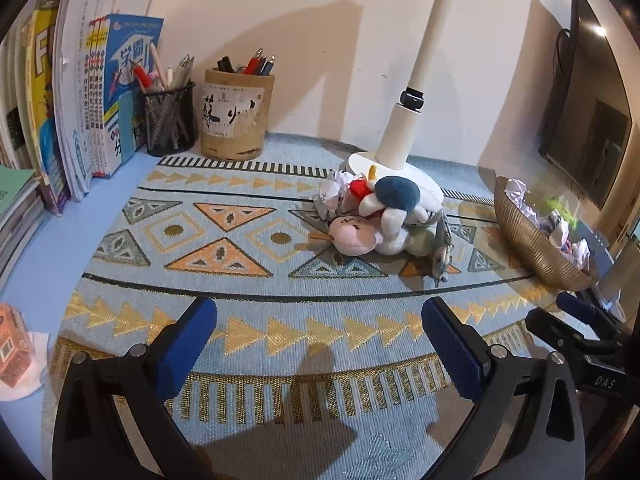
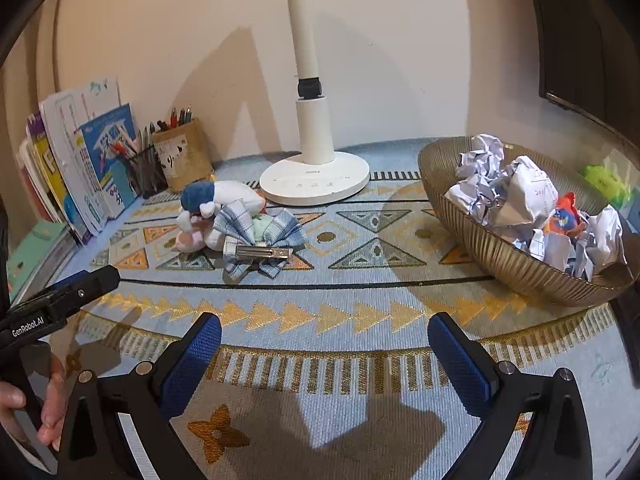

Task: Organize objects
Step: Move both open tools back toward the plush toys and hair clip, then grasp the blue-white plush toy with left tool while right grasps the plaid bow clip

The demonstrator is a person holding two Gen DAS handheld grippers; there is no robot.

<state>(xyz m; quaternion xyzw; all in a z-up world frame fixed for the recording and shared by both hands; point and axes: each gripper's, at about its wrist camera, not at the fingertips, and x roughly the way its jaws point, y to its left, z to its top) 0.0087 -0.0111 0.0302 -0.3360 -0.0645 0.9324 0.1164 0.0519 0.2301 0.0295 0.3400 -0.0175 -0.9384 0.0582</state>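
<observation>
Hovering side by side over a patterned mat (image 1: 248, 240), the left gripper (image 1: 320, 336) and the right gripper (image 2: 324, 344) both have their blue fingers spread wide apart with nothing between them. Ahead, near the middle of the mat, lies a heap of small things: plush toys (image 1: 380, 216), a crumpled paper ball (image 1: 334, 194) and a checked fabric bow (image 2: 260, 236) with a metal clip. The bow lies on the near side of the heap in the right wrist view and partly covers the toys. Just behind the heap stands a white lamp (image 2: 316, 152), its round base touching or almost touching the toys. To the right sits a ribbed golden bowl (image 2: 500, 256) filled with crumpled paper (image 2: 516, 192) and a small orange and blue toy. Along the wall on the left stand a mesh pen cup (image 1: 170, 120), a cardboard pen tube (image 1: 236, 116) and a row of books (image 1: 96, 92). A small orange box (image 1: 12, 348) rests on white tissue at the left edge. A person's hand (image 2: 40, 408) holds the left gripper's handle.
</observation>
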